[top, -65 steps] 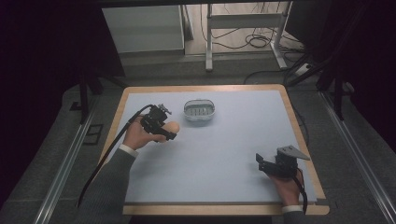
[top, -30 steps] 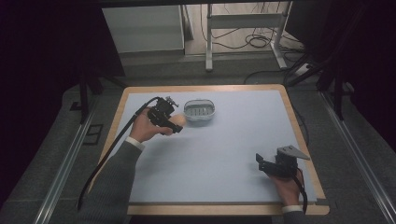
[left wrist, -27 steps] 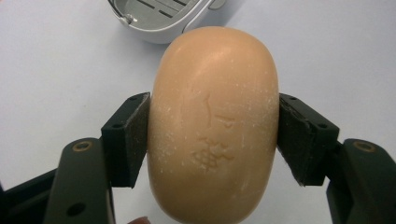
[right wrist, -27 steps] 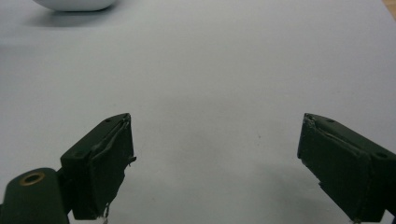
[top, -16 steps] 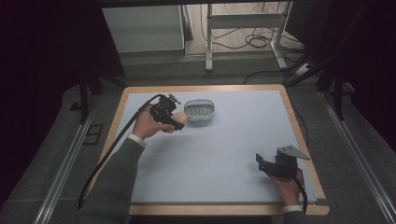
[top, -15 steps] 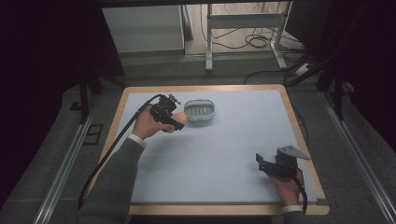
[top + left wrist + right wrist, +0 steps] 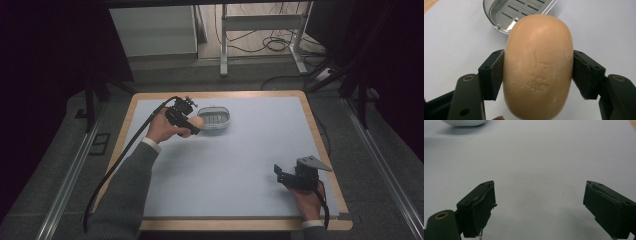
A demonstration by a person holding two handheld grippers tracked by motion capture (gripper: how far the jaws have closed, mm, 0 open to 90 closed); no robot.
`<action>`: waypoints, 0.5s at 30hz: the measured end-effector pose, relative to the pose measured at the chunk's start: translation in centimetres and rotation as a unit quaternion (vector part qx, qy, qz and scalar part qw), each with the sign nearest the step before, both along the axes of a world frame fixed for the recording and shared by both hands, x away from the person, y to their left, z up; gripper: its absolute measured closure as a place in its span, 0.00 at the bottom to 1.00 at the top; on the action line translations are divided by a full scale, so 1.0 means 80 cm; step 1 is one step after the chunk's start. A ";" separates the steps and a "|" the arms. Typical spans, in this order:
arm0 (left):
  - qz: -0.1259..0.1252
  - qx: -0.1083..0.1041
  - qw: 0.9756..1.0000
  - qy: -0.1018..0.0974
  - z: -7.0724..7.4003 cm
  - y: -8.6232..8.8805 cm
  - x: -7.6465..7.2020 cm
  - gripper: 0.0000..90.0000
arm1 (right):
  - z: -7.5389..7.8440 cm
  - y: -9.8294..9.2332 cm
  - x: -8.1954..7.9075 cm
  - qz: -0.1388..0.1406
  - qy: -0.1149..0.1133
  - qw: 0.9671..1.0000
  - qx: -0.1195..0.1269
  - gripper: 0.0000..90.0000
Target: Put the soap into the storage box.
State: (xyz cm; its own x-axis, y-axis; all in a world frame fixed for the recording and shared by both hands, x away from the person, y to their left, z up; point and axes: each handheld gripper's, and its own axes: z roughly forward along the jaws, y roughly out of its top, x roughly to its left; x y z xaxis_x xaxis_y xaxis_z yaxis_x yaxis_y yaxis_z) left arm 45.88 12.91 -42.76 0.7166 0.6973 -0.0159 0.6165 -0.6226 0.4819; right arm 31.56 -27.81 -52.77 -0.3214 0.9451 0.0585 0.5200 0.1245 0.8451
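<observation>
The soap bar (image 7: 537,67) is tan and egg-shaped, with a small mark pressed into its top. It sits between the two black jaws of the left gripper (image 7: 538,72), up off the table. One pad pushes on its left side and the other pad pushes on its right side, so the jaws are closed tight on the soap. In the high view the soap (image 7: 196,122) is at the far left part of the table, just beside the soap dish (image 7: 216,119). The dish is shiny and silver, with slots in its bottom. It rests on the table a little to the right of the soap. In the left gripper view the dish (image 7: 511,13) is just past the soap, and its near rim is partly hidden behind the soap. Nothing lies between the soap and the dish. The left gripper (image 7: 186,120) has a black cable that runs back along the grey sleeve (image 7: 125,190) toward the near edge. The table (image 7: 240,165) has a pale blue top and a wooden rim. The right gripper (image 7: 290,176) is well apart, at the near right corner, held low over the table. In the right gripper view its jaws (image 7: 539,207) stand wide apart, with bare table between them.
</observation>
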 end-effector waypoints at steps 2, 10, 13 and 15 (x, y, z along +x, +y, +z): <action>-0.002 0.001 1.000 0.000 0.001 0.000 0.003 0.36 | 0.000 0.000 0.000 0.000 0.000 1.000 0.000 0.12; -0.003 0.005 1.000 0.000 0.003 -0.007 0.012 0.36 | 0.000 0.000 0.000 0.000 0.000 1.000 0.000 0.12; -0.003 0.005 1.000 0.000 0.002 -0.011 0.016 0.36 | 0.000 0.000 0.000 0.000 0.001 1.000 0.001 0.12; -0.003 0.005 1.000 0.000 0.001 -0.013 0.019 0.36 | 0.000 0.000 0.000 0.000 0.001 1.000 0.001 0.12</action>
